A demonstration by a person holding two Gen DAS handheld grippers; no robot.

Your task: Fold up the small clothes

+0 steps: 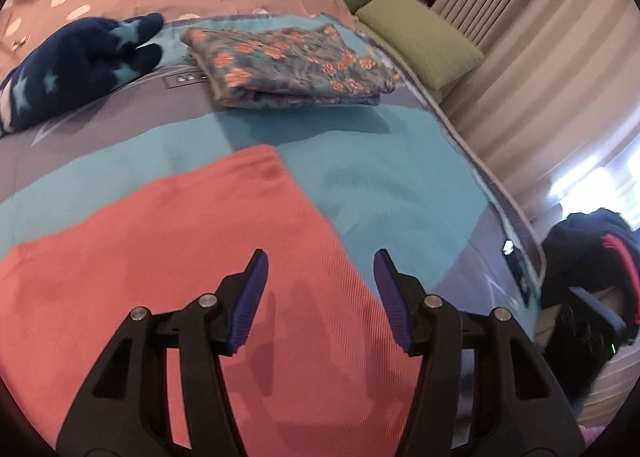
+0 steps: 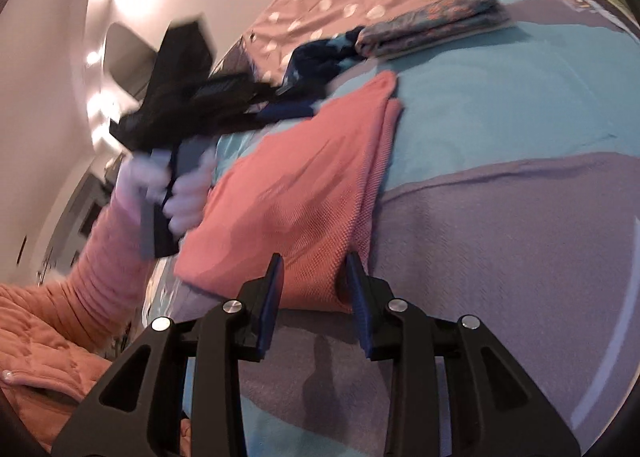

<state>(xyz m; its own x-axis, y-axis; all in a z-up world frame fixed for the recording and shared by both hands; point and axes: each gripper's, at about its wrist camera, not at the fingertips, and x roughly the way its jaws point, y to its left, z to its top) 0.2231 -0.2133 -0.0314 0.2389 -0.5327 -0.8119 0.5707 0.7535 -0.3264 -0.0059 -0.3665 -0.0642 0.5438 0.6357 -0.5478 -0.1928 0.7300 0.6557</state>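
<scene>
Coral garment [image 1: 160, 257] folded on teal-and-grey bedspread [image 1: 360, 177], striped curtains [image 1: 540, 77] beside.

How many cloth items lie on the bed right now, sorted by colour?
Coral pink: 1, the pink cloth, folded over
Floral teal and orange: 1, the folded floral garment
Navy with light stars: 1, the navy garment
Total: 3

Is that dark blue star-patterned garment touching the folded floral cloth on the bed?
Apart. In the left wrist view, teal bedspread shows between the dark blue star-patterned garment and the folded floral cloth.
</scene>
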